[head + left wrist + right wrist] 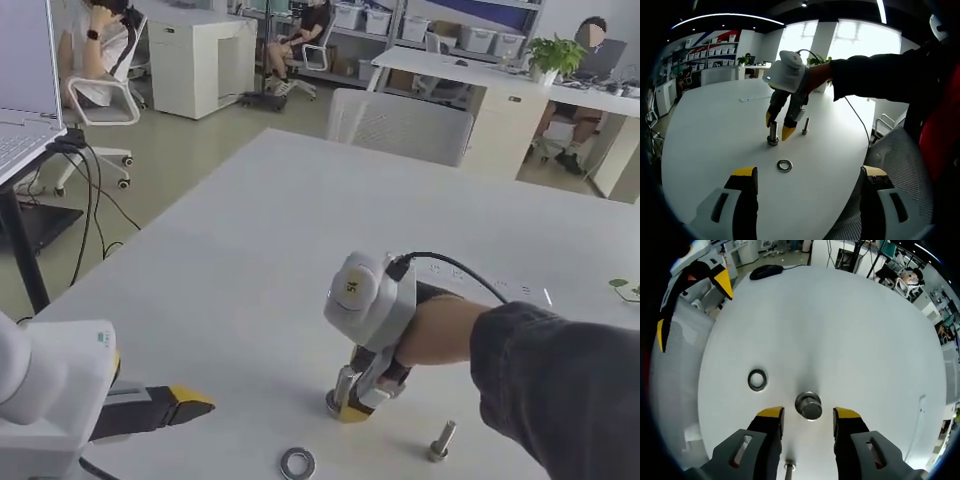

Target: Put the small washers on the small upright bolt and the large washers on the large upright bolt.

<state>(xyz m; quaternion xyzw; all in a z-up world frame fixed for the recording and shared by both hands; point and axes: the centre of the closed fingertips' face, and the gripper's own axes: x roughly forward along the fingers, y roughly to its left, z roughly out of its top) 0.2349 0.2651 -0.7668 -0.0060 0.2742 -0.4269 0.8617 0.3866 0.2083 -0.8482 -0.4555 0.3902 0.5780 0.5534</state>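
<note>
- The right tongs [809, 413] stand open at a moderate width, one yellow-tipped jaw on each side of the large bolt [808, 406]; in the right gripper view a gap shows on both sides, so the jaws grip nothing
- The large bolt stands upright on the white surface [260, 260]; a wider ring sits at its foot, and I cannot tell whether that is a washer or the bolt's own base
- One washer [757, 380] lies flat on the surface, near the large bolt and apart from it; in the head view it lies nearer the person than the bolt
- The small bolt [441, 440] stands tilted, a little way from the large bolt, under the dark sleeve [560, 390]
- The left tongs [809, 174] are spread wide and empty, held low over the surface and pointing toward the washer and both bolts
- A hand [435, 335] holds the right tongs from above; a yellow sticker [351, 287] on their white housing bears dark characters, too small to read surely
- A dark mouse [767, 271] lies at the far edge of the surface
</note>
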